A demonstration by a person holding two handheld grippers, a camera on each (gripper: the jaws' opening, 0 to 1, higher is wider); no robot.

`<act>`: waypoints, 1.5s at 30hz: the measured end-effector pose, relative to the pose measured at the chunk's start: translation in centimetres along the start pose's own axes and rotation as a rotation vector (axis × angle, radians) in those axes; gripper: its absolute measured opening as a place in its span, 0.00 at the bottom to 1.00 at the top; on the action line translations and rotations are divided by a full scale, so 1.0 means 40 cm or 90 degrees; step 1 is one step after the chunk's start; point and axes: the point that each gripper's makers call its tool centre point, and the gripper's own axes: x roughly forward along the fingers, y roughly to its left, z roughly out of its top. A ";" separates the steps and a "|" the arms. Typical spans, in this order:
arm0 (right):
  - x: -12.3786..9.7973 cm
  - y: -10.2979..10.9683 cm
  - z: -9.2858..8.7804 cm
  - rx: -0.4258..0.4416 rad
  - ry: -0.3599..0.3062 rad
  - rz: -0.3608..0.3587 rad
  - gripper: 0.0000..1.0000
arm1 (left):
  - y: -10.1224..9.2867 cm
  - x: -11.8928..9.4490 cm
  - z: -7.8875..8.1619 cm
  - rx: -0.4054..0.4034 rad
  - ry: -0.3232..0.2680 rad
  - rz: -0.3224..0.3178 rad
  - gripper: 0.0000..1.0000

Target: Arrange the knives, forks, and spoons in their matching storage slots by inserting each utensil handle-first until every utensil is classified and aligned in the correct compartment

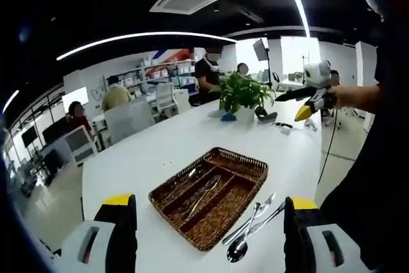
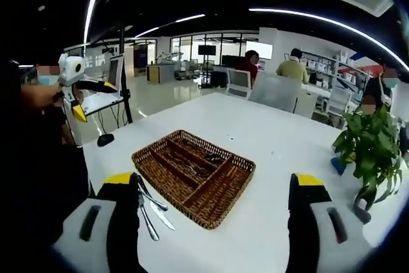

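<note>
Left gripper [image 1: 211,234] sits wide open with nothing in it, hovering over the white surface [image 1: 160,151], and in the left gripper view the wicker tray [image 1: 211,195] lies dead ahead with a few utensils already in its slots, while a spoon [image 1: 241,242] and other loose cutlery lie just beside its near right edge. Over in the right gripper view the right gripper [image 2: 214,222] is spread open and empty too, same tray [image 2: 193,177] in front, knives [image 2: 152,212] lying on the surface by the left jaw, and a potted plant [image 2: 367,148] off to the right.
</note>
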 end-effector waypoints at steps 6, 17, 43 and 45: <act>-0.009 0.007 -0.014 0.001 0.005 -0.004 0.99 | -0.003 0.029 -0.021 0.038 0.042 -0.019 1.00; -0.030 0.026 -0.024 -0.006 0.005 -0.011 0.99 | -0.058 0.116 -0.144 0.099 0.154 -0.101 0.96; -0.032 0.050 -0.066 0.009 0.000 -0.004 0.99 | -0.169 0.255 -0.282 0.155 0.214 -0.187 0.70; -0.023 0.057 -0.077 0.033 0.002 0.001 0.99 | -0.173 0.269 -0.297 0.152 0.215 -0.189 0.66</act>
